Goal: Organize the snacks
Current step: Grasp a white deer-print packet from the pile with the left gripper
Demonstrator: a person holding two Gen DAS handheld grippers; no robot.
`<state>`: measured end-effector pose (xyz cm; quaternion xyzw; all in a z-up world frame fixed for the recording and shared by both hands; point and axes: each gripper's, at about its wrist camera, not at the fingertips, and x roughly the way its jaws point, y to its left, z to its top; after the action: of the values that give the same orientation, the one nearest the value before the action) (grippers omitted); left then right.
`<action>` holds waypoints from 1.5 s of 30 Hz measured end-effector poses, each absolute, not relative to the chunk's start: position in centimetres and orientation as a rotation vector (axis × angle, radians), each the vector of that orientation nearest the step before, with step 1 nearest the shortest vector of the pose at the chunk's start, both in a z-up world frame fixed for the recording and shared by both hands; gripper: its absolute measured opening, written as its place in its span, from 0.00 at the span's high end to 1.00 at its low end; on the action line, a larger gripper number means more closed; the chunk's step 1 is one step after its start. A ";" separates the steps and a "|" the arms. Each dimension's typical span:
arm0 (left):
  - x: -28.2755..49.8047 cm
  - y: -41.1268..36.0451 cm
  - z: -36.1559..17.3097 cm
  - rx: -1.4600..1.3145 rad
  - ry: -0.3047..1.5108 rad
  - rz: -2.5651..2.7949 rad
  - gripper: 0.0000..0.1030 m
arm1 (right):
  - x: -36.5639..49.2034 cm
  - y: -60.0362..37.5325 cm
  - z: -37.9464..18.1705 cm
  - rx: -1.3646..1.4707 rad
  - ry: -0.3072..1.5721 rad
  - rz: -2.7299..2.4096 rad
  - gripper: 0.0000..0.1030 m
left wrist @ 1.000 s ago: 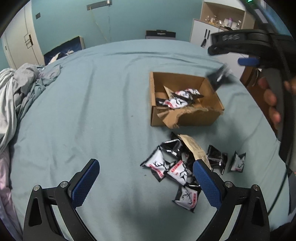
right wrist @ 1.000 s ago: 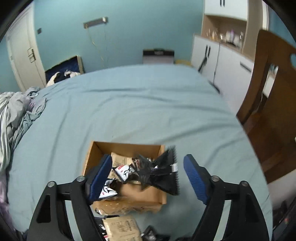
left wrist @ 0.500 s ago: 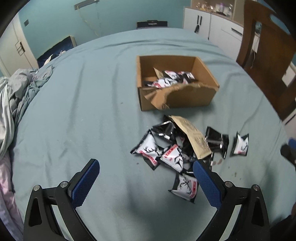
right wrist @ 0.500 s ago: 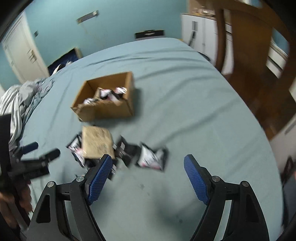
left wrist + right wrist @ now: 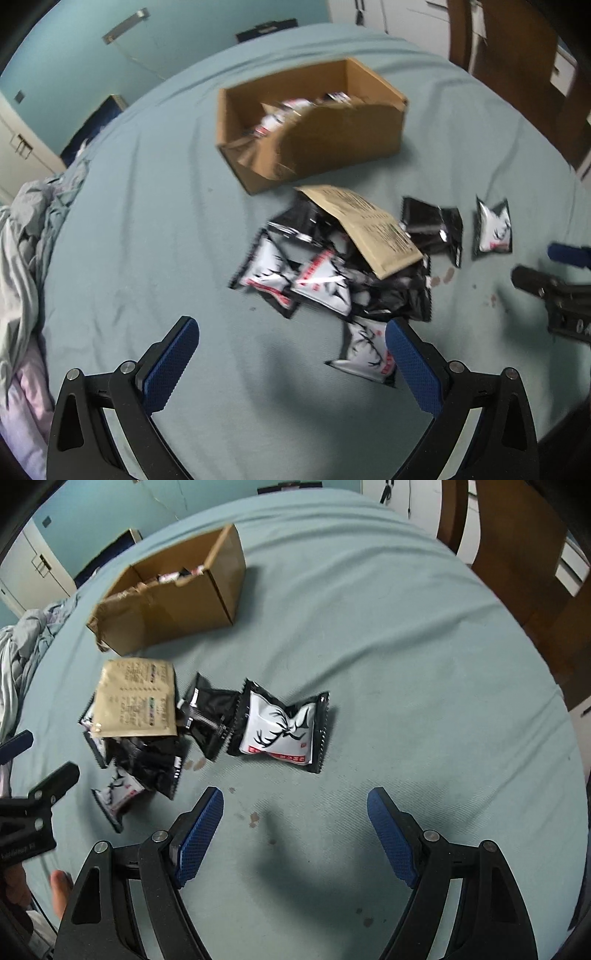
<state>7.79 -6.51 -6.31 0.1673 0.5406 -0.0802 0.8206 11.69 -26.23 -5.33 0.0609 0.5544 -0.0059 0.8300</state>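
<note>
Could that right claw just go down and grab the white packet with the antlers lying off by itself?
Probably yes. The right claw is open and empty, and the white antler packet lies flat on the blue-green sheet just ahead of it, its near side clear. Only a black packet touches its left edge.

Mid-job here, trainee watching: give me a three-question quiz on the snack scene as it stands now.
1. True or false: the cardboard box already holds some snack packets.
2. What lies on top of the packet pile? A) tan paper pouch B) a spoon C) a bottle
3. The right gripper stands with its jaws ____ and nothing between them, facing the white deer-print packet.

Key: 1 true; 2 A; 3 open. The left gripper is open too.
</note>
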 end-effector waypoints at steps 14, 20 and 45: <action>8.2 -9.8 -12.2 0.480 1.293 -0.253 0.03 | 12.5 -26.6 -6.7 0.184 1.213 0.030 0.22; 8.7 -9.3 -12.7 0.366 1.353 -0.310 0.44 | 12.8 -26.7 -7.0 0.190 1.224 0.041 0.22; 9.1 -4.3 -3.2 0.031 1.153 -0.293 0.71 | 14.2 -28.6 -7.4 0.354 1.161 0.023 0.22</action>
<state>9.10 -4.34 -3.20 0.0145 0.5430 -0.1381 0.8282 14.25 -28.64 -7.40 0.1662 0.5457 0.0110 0.8213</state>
